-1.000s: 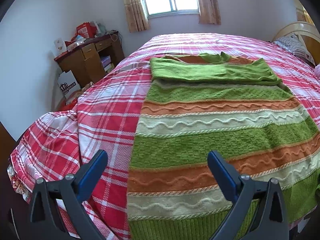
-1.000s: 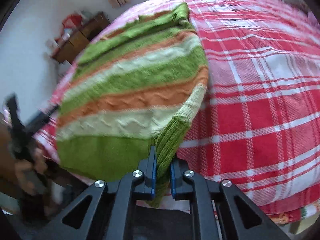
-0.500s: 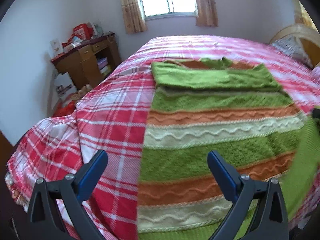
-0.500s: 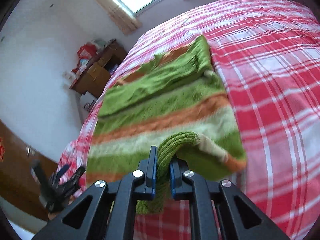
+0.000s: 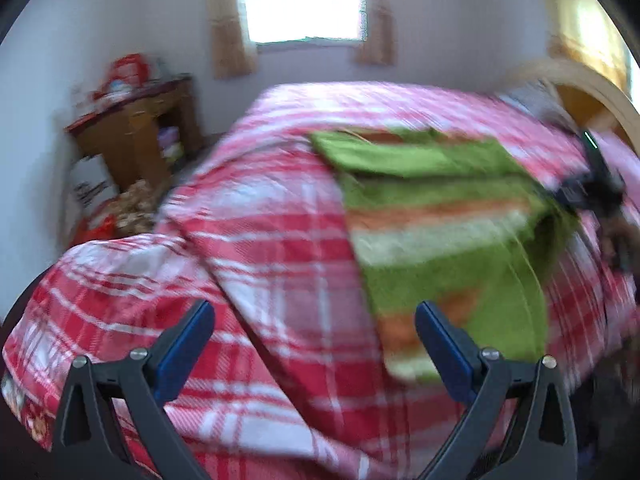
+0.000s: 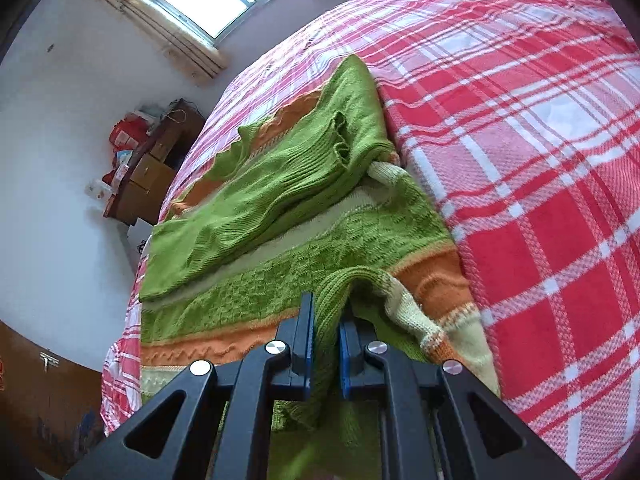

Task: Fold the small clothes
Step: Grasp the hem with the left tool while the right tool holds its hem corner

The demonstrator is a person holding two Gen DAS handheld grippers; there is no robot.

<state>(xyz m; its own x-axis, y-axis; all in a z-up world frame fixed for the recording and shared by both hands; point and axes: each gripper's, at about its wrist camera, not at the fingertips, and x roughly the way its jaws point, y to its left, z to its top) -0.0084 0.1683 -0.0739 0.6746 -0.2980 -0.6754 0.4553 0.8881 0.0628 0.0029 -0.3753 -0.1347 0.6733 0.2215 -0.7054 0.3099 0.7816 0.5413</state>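
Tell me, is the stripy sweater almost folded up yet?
About halfway. Done: the green sleeves already lie folded across the sweater on the checked bed cover. In hand: the right claw is pinching the hem, lifted over the body. The left claw is open, holding nothing. Left: laying that hem down and finishing the fold.

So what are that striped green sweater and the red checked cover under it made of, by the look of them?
The sweater looks like chunky knitted yarn, wool or acrylic, matte: ribbing and raised wavy stitch rows show, and it bends thickly where the right gripper pinches it. The checked bedcover looks like woven cotton or a blend, matte, with a visible fine diagonal weave in the red squares. The exact fibre cannot be told.
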